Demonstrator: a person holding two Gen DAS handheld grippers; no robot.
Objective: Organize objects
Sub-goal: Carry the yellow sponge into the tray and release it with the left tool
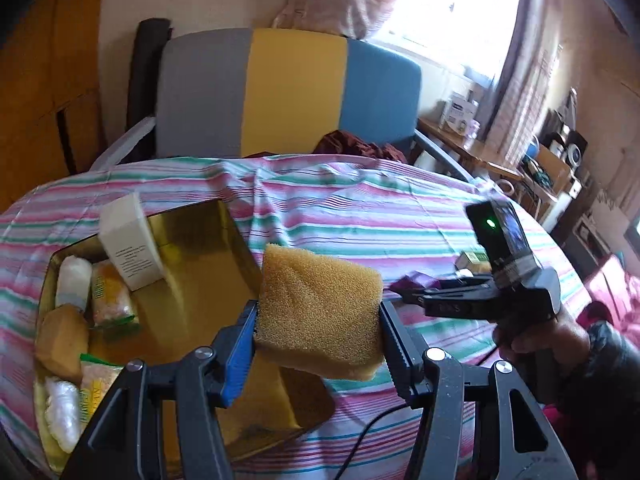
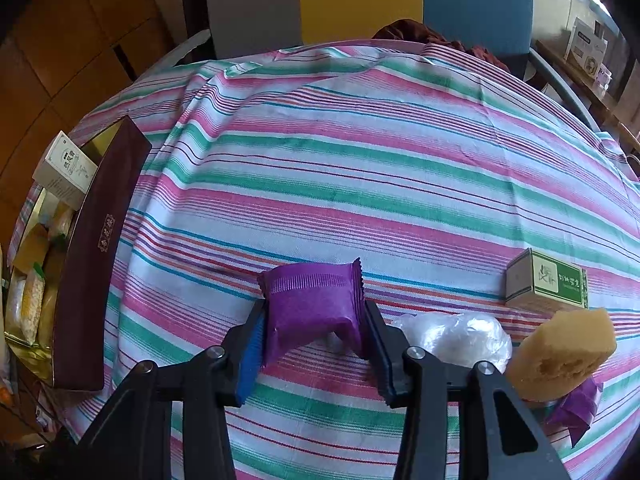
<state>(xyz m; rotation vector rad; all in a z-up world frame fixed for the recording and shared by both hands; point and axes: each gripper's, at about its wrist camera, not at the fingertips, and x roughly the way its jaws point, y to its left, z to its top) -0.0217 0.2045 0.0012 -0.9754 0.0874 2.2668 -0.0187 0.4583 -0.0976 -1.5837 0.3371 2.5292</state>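
Left gripper (image 1: 318, 316) is clamped on a yellow sponge (image 1: 320, 312), jaws partway closed and biting its two side faces; the foam dents where the pads press. I have it held above the near edge of the gold tin (image 1: 200, 248), which sits on the striped cloth (image 1: 360, 216).

The tin holds a white carton (image 1: 130, 242) leaning upright, two yellow snack packets (image 1: 110, 296), another sponge (image 1: 60, 344) and two white wrapped bundles (image 1: 72, 284).

Right gripper (image 2: 314, 328) has its jaws narrowed onto a purple foil packet (image 2: 312, 304), pads touching both sides. I can't quite tell whether the packet is lifted or resting on the cloth; its lower edge is hidden behind the fingers.

Waiting on the cloth to the right: a green-and-white box (image 2: 546, 284), a clear plastic bundle (image 2: 460, 338), a third sponge (image 2: 560, 354) lying on another purple packet (image 2: 576, 404).

Handling, as I judge it:
- Sponge: very light, soft, springy. It will squash rather than slip, so a mid-body grip across the short width suits it. No breakage risk on release.
- Purple packet: light, slick crinkly foil, contents possibly crushable. Grip the padded middle, not the crimped ends, and squeeze gently.
- Plastic bundle: slippery and shapeless; likely needs a deep bite.
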